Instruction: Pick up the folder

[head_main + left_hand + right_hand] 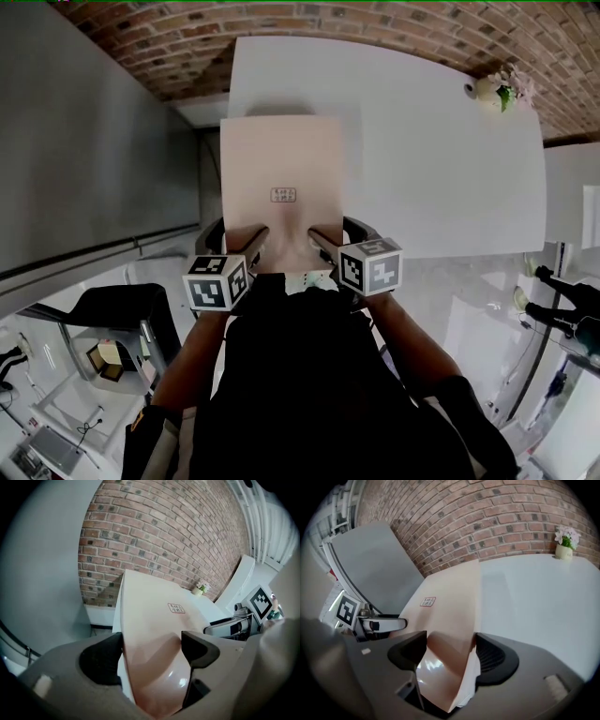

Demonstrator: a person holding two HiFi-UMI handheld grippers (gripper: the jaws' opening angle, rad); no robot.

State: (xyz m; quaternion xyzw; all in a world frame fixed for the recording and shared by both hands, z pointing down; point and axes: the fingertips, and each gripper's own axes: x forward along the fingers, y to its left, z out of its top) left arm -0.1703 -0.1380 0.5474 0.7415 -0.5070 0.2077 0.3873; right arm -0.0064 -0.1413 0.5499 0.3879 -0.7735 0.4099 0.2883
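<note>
A pale pink folder (281, 178) with a small red-printed label is raised over the near left part of the white table (441, 159). Its near edge rests in both grippers. My left gripper (255, 239) grips the near left corner, and my right gripper (321, 239) the near right corner. In the left gripper view the folder (154, 616) bows between the two dark pads of the left gripper (152, 651), touching both. In the right gripper view the folder (450, 597) buckles the same way in the right gripper (449, 648), with white sheets showing at its edge.
A small pot of flowers (492, 89) stands at the table's far right corner. A brick wall (309, 19) runs behind the table. A grey panel (84, 141) stands at the left. Furniture and equipment fill the floor at both sides of the person.
</note>
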